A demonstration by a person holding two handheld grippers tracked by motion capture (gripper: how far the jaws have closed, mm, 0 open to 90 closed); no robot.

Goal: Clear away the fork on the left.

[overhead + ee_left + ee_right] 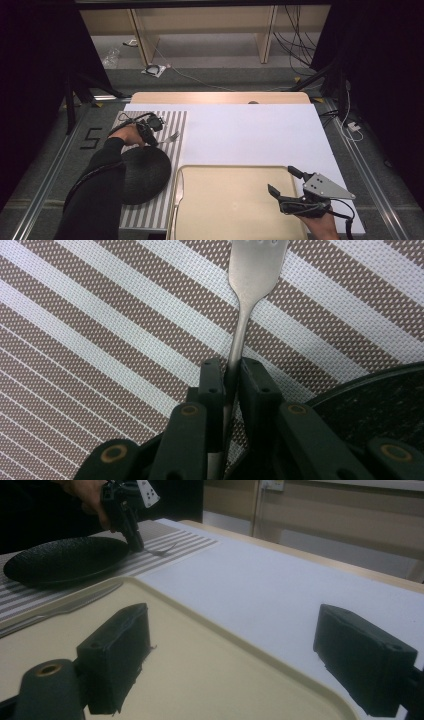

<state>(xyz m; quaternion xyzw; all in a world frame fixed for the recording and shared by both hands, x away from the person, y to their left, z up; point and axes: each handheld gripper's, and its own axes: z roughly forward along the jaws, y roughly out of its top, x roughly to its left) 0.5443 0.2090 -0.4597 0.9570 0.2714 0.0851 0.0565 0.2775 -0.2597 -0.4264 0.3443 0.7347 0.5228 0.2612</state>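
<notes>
A metal fork (170, 136) (255, 270) is pinched by its handle in my left gripper (151, 142) (231, 371), tines pointing away over the brown-and-white striped placemat (176, 119) (100, 315). Close beside it lies a black plate (145, 172) (380, 400) (65, 560). The right gripper view also catches the left gripper (131, 535) and the fork (165, 550) far off at the plate's edge. My right gripper (281, 179) (235, 645) stands open over the right side of a beige tray (230, 172) (210, 680), nothing between its jaws.
A table knife (178, 192) (65, 607) lies along the tray's left rim, next to the placemat. A white sheet (250, 130) covers the wooden table (220, 97). Beyond the far edge are floor cables and shelf legs.
</notes>
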